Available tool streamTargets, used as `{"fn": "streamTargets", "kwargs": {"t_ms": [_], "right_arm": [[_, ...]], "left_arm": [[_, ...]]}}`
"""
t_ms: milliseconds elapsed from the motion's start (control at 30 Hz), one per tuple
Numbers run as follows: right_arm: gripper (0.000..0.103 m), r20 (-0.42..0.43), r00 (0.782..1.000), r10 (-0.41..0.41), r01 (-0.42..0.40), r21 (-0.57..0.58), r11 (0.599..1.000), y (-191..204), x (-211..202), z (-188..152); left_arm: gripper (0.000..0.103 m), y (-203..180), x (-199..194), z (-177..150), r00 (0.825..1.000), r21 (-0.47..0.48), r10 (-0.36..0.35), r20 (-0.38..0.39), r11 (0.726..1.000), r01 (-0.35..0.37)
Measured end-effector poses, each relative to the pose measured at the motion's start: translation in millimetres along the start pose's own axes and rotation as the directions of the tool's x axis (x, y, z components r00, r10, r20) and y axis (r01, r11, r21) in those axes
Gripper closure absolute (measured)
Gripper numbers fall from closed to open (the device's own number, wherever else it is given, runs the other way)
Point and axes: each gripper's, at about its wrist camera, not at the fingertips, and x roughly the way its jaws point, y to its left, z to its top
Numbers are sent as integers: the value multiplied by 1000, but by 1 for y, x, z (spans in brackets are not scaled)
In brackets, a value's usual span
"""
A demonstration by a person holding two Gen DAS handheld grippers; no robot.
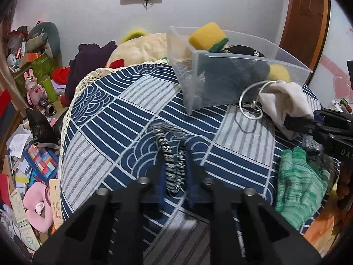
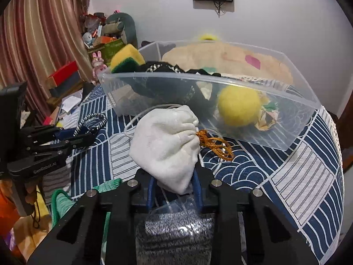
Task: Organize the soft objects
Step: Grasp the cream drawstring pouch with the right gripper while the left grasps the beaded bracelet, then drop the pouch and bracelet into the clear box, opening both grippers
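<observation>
- Both grippers have something pinched at once over the blue wave-patterned cloth (image 1: 123,119) covering the tabletop, mid-way through clearing loose soft items into the clear plastic bin (image 2: 198,101).
- The left gripper (image 1: 174,154) is closed tight on a black-and-white braided cord (image 1: 168,163), which lies low on the cloth, near and left of the bin.
- The right gripper (image 2: 174,183) is clamped on the near end of a white drawstring pouch (image 2: 165,141); its silver cord and a gold cord (image 2: 214,143) trail just beside the bin's near wall.
- The bin already holds a yellow-and-green sponge (image 2: 125,58), a yellow pom-pom ball (image 2: 238,107) and dark knitwear.
- A green knit glove (image 1: 297,181) and what appears to be a grey marled sock (image 2: 174,231) wait on the near side.
- Next, judging from this: lift both items clear of the rim, carry them over the bin, release.
</observation>
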Motion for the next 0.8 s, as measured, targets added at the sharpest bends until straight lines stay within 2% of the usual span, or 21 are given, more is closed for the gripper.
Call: {"fn": "streamTargets", "kwargs": {"t_ms": [167,400,633,800], "right_arm": [[80,35,999,5,-5,-7,1000,2,-11,0],[80,116,993,3,-4,4,1000,-2,-39,5],[80,214,977,-15,11,22,1000,-10,-73,14],[80,277,960,-40,29,43,999,-17,-92,22]], "left_arm": [[96,-7,-13,0,1000,14,-8,27,1000,8],[96,-29,-45,9,993,75,-18,115,997,10],[96,-45,-77,24,975,111,-55,213,993,32],[96,-51,-91,43,957,125,-75,281,991,41]]}}
